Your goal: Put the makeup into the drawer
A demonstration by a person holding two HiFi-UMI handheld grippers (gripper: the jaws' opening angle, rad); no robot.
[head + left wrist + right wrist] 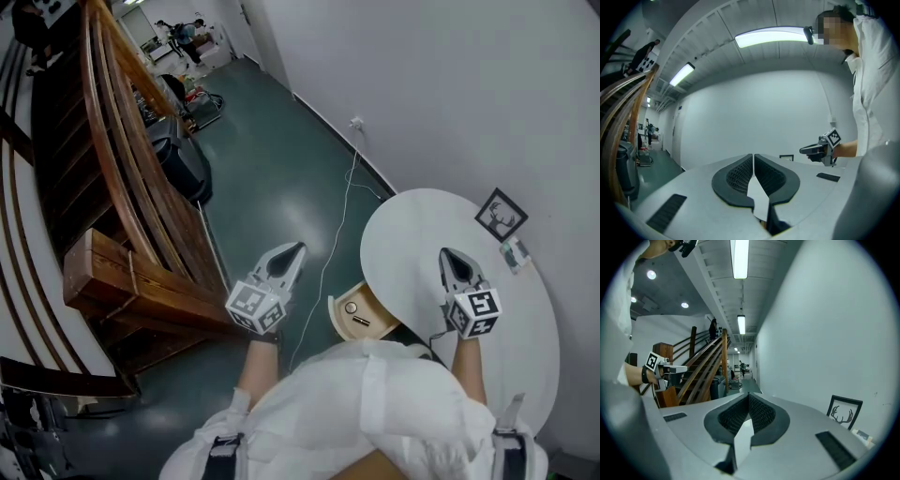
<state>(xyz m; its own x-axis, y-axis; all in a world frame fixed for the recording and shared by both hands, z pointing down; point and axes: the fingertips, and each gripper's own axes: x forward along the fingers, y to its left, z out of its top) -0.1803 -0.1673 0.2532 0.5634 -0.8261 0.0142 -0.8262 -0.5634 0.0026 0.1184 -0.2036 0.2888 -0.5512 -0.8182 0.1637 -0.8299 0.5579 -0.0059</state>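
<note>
Under the near-left rim of the round white table (525, 328), a light wooden drawer (356, 317) with a round knob shows. A small pale item, possibly the makeup (514, 254), lies at the table's far right, beside a framed deer picture (500, 216); the right gripper view shows both, the item (863, 437) and the picture (843, 412). My left gripper (298, 248) hovers over the floor left of the table, jaws shut and empty (753, 157). Above the table, my right gripper (444, 253) is shut and empty (748, 397).
A wooden staircase (112, 187) runs along the left. A white cable (337, 225) trails over the green floor from a wall socket. Dark bags (183, 164) sit by the stairs, and people stand far down the corridor (183, 37). A white wall borders the table on the right.
</note>
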